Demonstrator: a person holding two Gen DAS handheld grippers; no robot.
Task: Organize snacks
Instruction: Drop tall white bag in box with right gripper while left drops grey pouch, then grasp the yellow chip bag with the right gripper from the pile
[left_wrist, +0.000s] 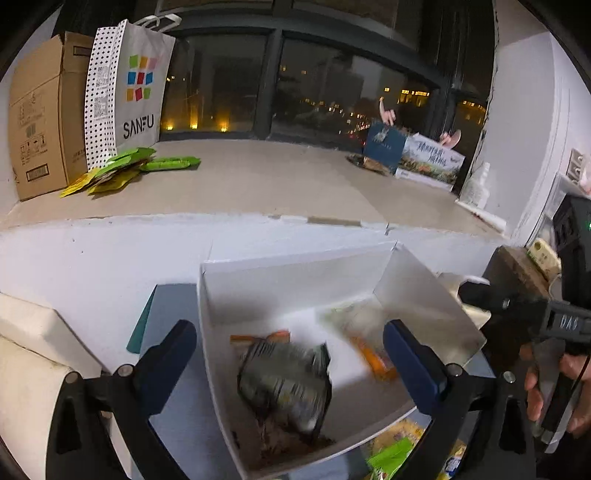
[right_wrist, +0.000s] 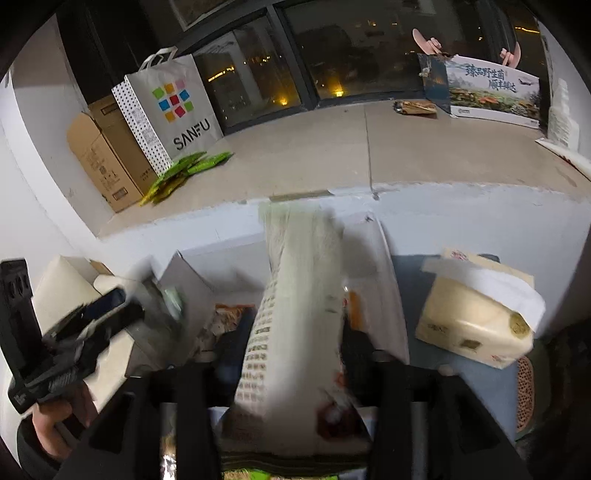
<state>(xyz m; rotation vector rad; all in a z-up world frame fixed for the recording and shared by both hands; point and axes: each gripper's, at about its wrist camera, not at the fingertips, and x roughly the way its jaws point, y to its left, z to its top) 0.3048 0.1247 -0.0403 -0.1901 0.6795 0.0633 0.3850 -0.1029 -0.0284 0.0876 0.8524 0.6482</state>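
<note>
A white open box (left_wrist: 258, 280) stands below the window ledge. In the left wrist view a dark snack pack (left_wrist: 286, 384), blurred, lies or falls inside it between my spread fingers, beside orange packs (left_wrist: 373, 358). My left gripper (left_wrist: 290, 349) is open and holds nothing. My right gripper (right_wrist: 288, 343) is shut on a pale green-and-white snack bag (right_wrist: 299, 291), held upright over the same box (right_wrist: 391, 266). The right gripper's body shows at the right of the left wrist view (left_wrist: 532, 314).
Green snack packs (left_wrist: 122, 170) lie on the ledge by a SANFU paper bag (left_wrist: 129, 92) and a cardboard carton (left_wrist: 40, 118). Printed boxes (left_wrist: 413, 155) stand at the ledge's right. A tissue pack (right_wrist: 476, 317) sits right of the box. More snacks (left_wrist: 399, 454) lie below the box.
</note>
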